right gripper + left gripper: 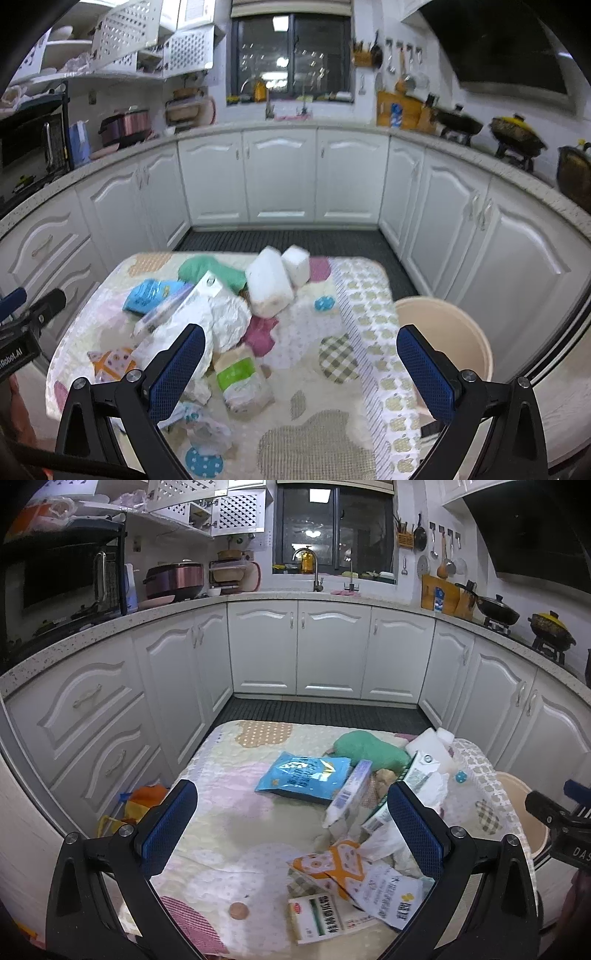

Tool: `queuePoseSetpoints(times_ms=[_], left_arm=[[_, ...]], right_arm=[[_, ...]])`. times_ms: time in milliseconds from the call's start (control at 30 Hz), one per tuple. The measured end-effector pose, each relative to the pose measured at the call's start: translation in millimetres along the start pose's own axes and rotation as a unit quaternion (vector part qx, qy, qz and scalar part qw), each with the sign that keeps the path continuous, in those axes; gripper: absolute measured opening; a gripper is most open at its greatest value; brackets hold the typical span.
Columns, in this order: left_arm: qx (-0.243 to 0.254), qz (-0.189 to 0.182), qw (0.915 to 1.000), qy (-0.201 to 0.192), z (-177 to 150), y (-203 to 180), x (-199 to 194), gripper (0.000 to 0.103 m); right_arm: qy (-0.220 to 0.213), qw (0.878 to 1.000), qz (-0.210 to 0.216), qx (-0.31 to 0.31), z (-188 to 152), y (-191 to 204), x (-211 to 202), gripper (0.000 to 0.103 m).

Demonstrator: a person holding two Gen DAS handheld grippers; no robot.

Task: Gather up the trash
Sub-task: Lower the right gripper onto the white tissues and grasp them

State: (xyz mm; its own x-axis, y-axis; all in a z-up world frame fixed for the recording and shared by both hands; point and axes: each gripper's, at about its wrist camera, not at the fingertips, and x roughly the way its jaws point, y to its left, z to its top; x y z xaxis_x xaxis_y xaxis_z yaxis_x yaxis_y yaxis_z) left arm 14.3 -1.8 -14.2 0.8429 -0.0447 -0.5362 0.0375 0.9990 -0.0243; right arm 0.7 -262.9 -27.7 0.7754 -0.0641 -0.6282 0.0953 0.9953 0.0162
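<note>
A pile of trash lies on a table under a patchwork cloth. It holds a blue snack bag, a green pouch, a white and purple box, an orange and white wrapper, a small medicine box and crumpled white paper. White foam blocks and a green-labelled packet show in the right wrist view. My left gripper is open and empty above the pile's left side. My right gripper is open and empty above the table's right part.
A beige bin stands on the floor at the table's right edge. An orange and yellow bag lies on the floor at the left. White kitchen cabinets ring the table. A dark mat covers the floor behind.
</note>
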Motion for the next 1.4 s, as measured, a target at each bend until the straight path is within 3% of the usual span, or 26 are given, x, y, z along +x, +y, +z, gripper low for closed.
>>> queuePoseSetpoints(times_ms=[133, 367, 467, 633, 767, 933, 1100, 1133, 1200, 1400], left_arm=[[-0.002, 0.009, 0.9999, 0.007, 2, 13, 5, 0.102], [-0.019, -0.015, 0.9992, 0.031, 2, 31, 13, 0.102], [-0.007, -0.031, 0.9983, 0.049, 1, 24, 18, 0.102], [0.042, -0.059, 0.9958, 0.056, -2, -5, 22, 0.102], [0.055, -0.069, 0.9942, 0.061, -4, -18, 29, 0.102], [0.060, -0.079, 0.9926, 0.070, -4, -27, 39, 0.102], [0.071, -0.089, 0.9898, 0.085, -5, -41, 51, 0.102], [0.073, -0.092, 0.9894, 0.086, -5, -44, 52, 0.102], [0.078, -0.098, 0.9883, 0.087, -5, -52, 55, 0.102], [0.106, -0.111, 0.9837, 0.094, -6, -82, 65, 0.102]], right_arm=[[0.029, 0.999, 0.016, 0.020, -4, -9, 12, 0.103], [0.057, 0.998, 0.022, 0.020, -7, -15, 24, 0.103], [0.074, 0.995, 0.063, 0.027, -11, -18, 32, 0.103], [0.086, 0.993, 0.074, 0.017, -17, -17, 45, 0.100], [0.115, 0.989, 0.087, -0.017, -28, -3, 70, 0.083], [0.153, 0.981, 0.113, -0.041, -37, 15, 104, 0.076], [0.188, 0.971, 0.146, -0.034, -43, 22, 138, 0.056], [0.188, 0.970, 0.152, -0.025, -43, 20, 143, 0.055], [0.177, 0.972, 0.155, -0.016, -42, 15, 142, 0.042], [0.164, 0.975, 0.150, 0.010, -39, -14, 130, 0.033]])
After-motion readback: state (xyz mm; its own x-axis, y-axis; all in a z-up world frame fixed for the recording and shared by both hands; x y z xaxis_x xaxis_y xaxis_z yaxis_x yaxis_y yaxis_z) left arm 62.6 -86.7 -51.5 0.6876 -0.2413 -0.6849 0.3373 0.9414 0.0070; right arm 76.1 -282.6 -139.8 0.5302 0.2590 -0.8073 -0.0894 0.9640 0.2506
